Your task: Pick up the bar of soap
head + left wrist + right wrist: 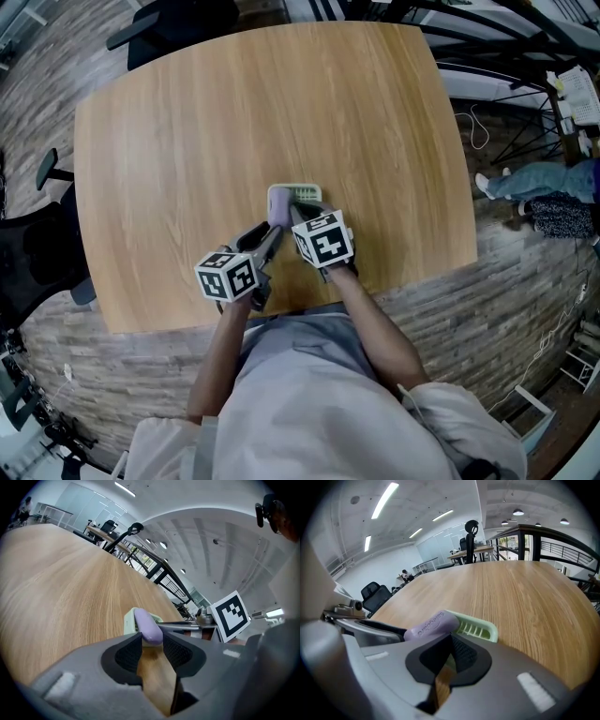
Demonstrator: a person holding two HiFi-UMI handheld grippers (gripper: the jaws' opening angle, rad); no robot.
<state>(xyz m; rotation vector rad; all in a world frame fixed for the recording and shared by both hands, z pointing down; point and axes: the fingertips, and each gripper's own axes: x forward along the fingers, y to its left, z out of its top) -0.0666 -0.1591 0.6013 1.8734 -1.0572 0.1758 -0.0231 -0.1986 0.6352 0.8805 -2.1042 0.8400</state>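
Note:
A purple bar of soap (pixel 278 204) stands on its edge at the near-left side of a pale green slotted soap dish (pixel 307 193) on the wooden table (pixel 187 141). My left gripper (pixel 272 232) reaches in from the lower left. In the left gripper view its pads press both sides of the soap (pixel 148 625), just in front of the dish (pixel 129 619). My right gripper (pixel 298 217) hovers close beside the soap (pixel 431 624) and over the dish (pixel 477 627). Its tips (pixel 449 641) are together with nothing between them. Whether the soap still rests on the dish is hidden.
The table's near edge (pixel 281 314) lies just under both hands. Black office chairs (pixel 37 253) stand to the left. At the right, off the table, are a person's legs (pixel 534 183) and dark railings (pixel 506 56).

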